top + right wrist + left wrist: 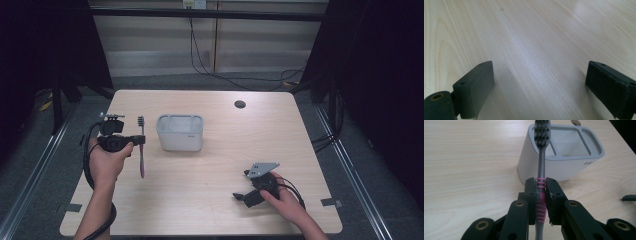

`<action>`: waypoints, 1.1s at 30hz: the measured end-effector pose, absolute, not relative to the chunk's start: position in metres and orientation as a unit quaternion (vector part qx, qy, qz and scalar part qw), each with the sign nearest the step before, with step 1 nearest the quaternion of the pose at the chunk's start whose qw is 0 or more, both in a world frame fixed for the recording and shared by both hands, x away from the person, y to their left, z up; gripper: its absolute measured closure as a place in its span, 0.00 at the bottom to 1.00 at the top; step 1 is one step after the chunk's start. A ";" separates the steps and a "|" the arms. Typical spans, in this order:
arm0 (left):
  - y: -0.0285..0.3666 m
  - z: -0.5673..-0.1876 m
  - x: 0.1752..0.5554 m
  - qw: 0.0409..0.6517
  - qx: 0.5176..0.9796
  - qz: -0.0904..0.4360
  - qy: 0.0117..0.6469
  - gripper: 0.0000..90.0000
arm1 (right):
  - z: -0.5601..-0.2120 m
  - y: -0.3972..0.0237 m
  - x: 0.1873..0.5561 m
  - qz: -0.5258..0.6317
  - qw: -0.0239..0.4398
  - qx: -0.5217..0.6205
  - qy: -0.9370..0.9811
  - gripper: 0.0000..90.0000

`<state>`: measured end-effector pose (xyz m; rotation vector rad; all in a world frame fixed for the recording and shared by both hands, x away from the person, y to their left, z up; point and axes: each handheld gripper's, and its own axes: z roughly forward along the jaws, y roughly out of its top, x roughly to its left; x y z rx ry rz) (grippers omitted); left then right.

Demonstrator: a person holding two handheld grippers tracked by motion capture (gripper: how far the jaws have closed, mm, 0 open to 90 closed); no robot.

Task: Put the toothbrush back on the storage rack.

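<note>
At the table's (pixel 210 200) nine o'clock side, the toothbrush (pixel 141 150) is clamped at its pink ribbed grip by the closed left gripper (pixel 141 139) and is carried clear of the wood, bristles toward twelve o'clock. The grey holder (pixel 180 133) stands just beside it at three o'clock; for the step in hand, judged to be insertion, the brush is best raised above the rim, tipped upright and lowered into one compartment without the divider being struck. At five o'clock the right gripper (pixel 239 196) is rested on the table, jaws spread wide and empty.
</note>
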<state>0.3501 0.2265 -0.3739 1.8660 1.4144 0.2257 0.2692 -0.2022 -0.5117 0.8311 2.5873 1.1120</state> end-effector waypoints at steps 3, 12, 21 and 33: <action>0.226 -0.370 0.350 0.390 0.729 0.093 0.555 0.89 | -0.512 -0.202 0.269 0.377 0.102 0.281 0.877 0.09; 0.223 -0.361 0.351 0.405 0.724 0.107 0.548 0.89 | -0.512 -0.202 0.269 0.377 0.102 0.281 0.877 0.09; 0.220 -0.349 0.354 0.417 0.722 0.115 0.540 0.89 | -0.512 -0.202 0.269 0.377 0.102 0.281 0.877 0.09; 0.217 -0.336 0.359 0.432 0.716 0.128 0.533 0.89 | -0.512 -0.202 0.269 0.377 0.102 0.282 0.876 0.09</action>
